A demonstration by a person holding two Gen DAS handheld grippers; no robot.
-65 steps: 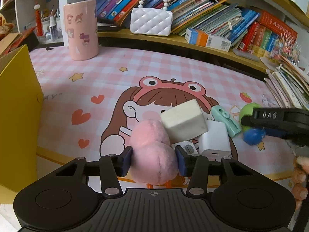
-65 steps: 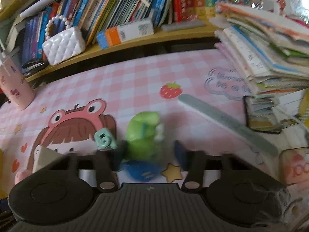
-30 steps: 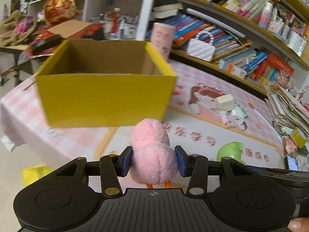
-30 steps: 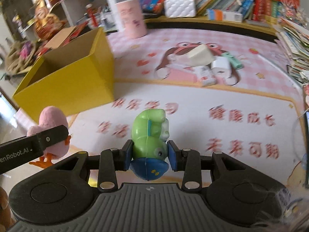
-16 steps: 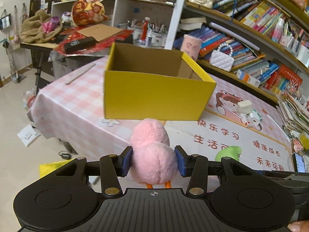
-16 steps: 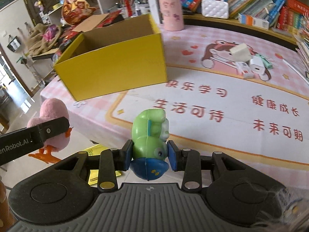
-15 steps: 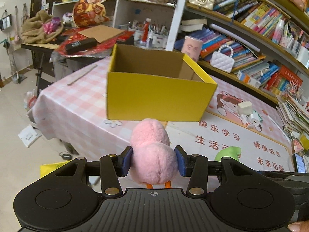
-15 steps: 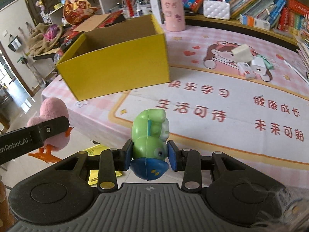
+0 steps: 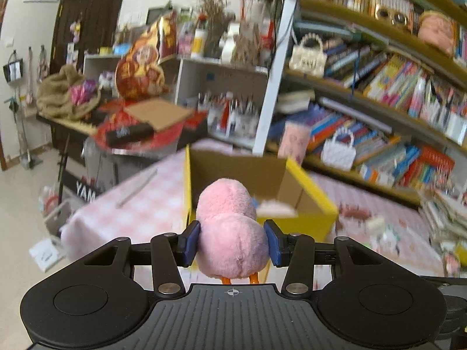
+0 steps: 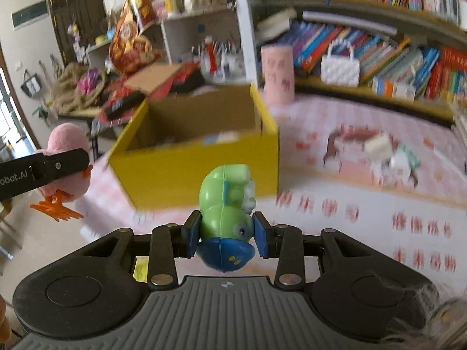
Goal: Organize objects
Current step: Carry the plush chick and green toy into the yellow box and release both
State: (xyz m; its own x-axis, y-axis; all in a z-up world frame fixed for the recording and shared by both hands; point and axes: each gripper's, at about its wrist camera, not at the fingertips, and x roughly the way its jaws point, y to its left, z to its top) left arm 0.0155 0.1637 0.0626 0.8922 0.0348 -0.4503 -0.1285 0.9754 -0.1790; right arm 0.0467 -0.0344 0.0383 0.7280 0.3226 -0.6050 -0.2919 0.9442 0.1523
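My left gripper (image 9: 232,246) is shut on a pink plush bird (image 9: 230,227) with orange feet, held in the air in front of the open yellow cardboard box (image 9: 309,198). The bird (image 10: 68,143) and the left gripper also show at the left of the right wrist view. My right gripper (image 10: 226,237) is shut on a green and blue plastic toy (image 10: 226,204), held above the pink table mat short of the yellow box (image 10: 204,169). Some flat items lie inside the box.
Small white and teal objects (image 10: 388,154) lie on the pink mat (image 10: 350,198) to the right. A pink cup (image 10: 277,74) and a white handbag (image 10: 340,64) stand behind the box by bookshelves. A cluttered side table (image 9: 131,128) stands left.
Both grippers have moved closer to the yellow box and higher, each keeping its toy. The box interior shows more, and the view is motion-blurred.
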